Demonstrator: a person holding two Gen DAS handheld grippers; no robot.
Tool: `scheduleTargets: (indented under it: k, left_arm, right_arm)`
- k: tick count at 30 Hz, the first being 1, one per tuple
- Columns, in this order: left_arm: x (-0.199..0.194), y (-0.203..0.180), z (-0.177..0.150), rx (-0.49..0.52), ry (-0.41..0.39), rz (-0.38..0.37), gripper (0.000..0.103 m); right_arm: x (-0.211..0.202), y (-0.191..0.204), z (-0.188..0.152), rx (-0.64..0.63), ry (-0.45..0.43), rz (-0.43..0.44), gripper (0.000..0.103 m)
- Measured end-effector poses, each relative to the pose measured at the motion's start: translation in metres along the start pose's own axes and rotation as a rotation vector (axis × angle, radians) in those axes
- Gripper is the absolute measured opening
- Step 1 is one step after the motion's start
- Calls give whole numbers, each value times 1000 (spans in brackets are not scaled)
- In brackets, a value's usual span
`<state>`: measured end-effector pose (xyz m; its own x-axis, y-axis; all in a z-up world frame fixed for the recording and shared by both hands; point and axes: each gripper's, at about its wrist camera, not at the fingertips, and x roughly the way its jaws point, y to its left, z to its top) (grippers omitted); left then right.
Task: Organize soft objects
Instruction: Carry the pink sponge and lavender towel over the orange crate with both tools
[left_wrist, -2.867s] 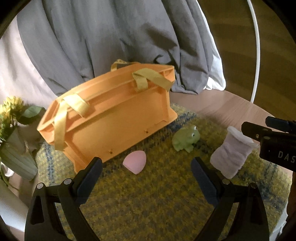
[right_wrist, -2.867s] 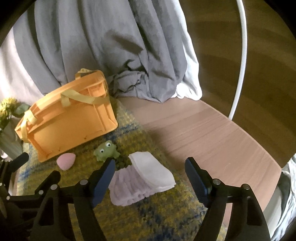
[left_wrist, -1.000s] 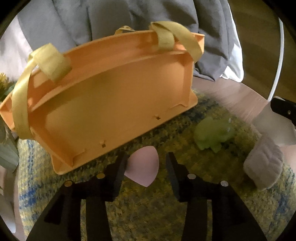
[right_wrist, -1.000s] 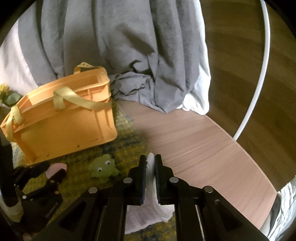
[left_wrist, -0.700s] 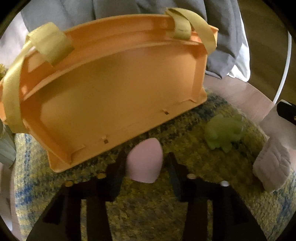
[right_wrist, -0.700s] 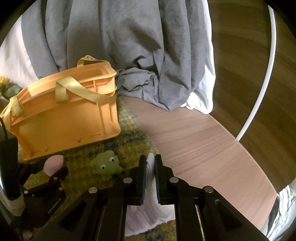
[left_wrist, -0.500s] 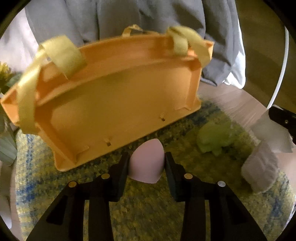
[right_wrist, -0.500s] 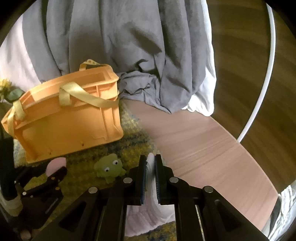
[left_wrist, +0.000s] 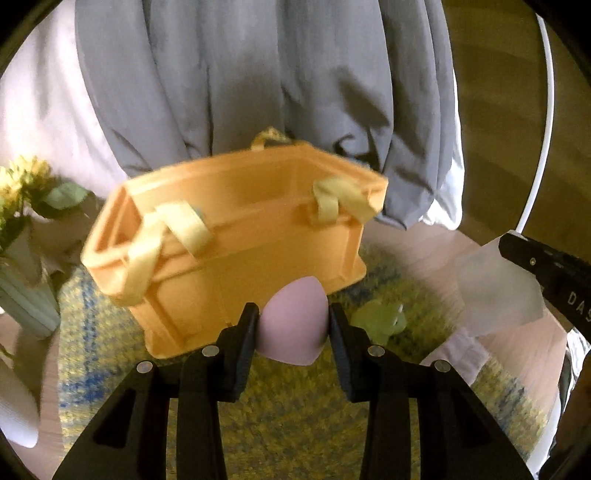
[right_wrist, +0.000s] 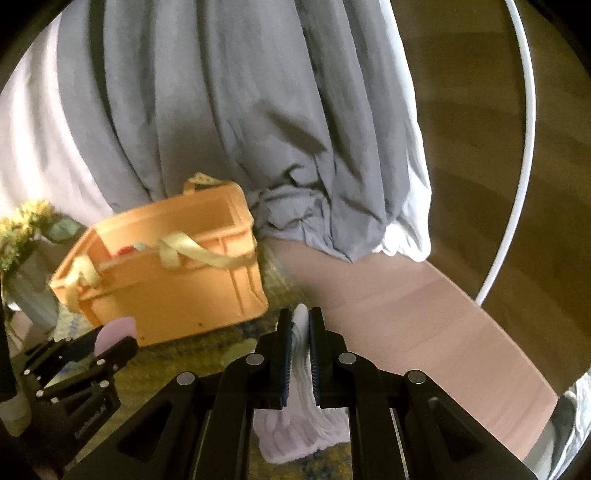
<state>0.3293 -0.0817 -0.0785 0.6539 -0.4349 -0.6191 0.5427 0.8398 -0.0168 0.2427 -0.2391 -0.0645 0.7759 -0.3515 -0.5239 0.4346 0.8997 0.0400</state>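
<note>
My left gripper (left_wrist: 292, 326) had its fingers pressed narrow against the sides of the pink sponge (left_wrist: 293, 325), which I held off the yellow woven mat (left_wrist: 295, 424), in front of the orange crate (left_wrist: 229, 236); the crate stood upright on the mat with its pale yellow straps (left_wrist: 177, 229) draped over the rim; something red showed inside it from the right wrist view, too blurred to name. My right gripper (right_wrist: 298, 343) was clamped nearly closed on the pale lilac cloth (right_wrist: 301, 417), which hung down below the fingers. The green frog toy (left_wrist: 380, 323) lay on the mat just right of the sponge, near the crate's corner; a vase of yellow flowers (left_wrist: 22, 229) stood to the crate's left.
</note>
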Motion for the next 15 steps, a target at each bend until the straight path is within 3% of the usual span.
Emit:
scheduleTargets:
  k: [15]
  left_arm:
    - [-58, 17, 31, -52, -147, 99, 37]
  right_arm:
    - [-30, 19, 35, -45, -115, 171, 10]
